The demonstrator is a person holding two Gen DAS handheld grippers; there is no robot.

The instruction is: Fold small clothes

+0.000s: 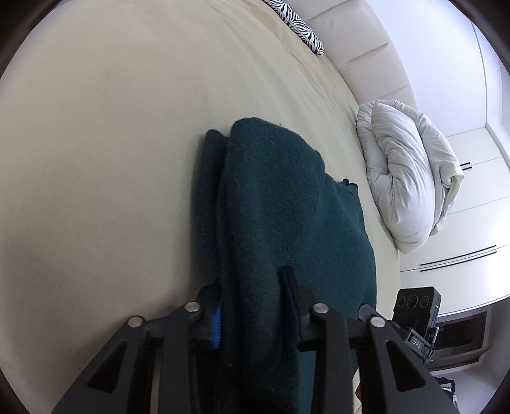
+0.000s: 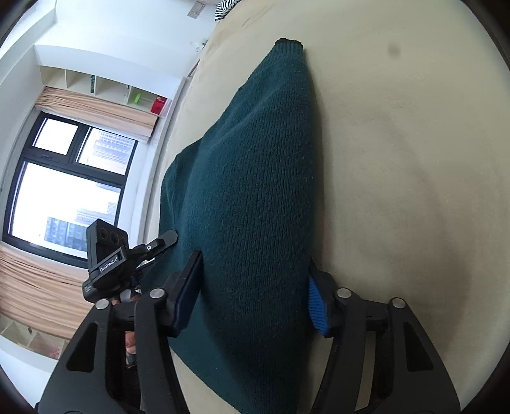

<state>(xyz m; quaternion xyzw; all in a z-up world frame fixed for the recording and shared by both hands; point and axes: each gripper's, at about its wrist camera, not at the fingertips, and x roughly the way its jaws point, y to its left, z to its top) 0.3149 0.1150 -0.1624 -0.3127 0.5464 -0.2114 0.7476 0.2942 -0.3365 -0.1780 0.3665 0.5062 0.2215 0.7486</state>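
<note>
A dark teal knit garment (image 1: 280, 203) lies partly folded on the beige bed sheet (image 1: 111, 143). My left gripper (image 1: 251, 305) is shut on a thick bunch of the garment's near edge; cloth fills the gap between its fingers. In the right wrist view the same garment (image 2: 255, 178) is raised in a ridge off the sheet (image 2: 398, 159). My right gripper (image 2: 255, 286) is shut on its near edge, with thick cloth between the fingers. The left gripper (image 2: 159, 245) shows at the left, against the garment's other side.
A crumpled white duvet (image 1: 411, 172) lies at the bed's far right edge. A zebra-print pillow (image 1: 299, 25) sits by the padded headboard (image 1: 360, 41). White cupboards (image 1: 471, 223) stand beyond. A window (image 2: 63, 191) with curtains and shelves (image 2: 105, 89) is left of the bed.
</note>
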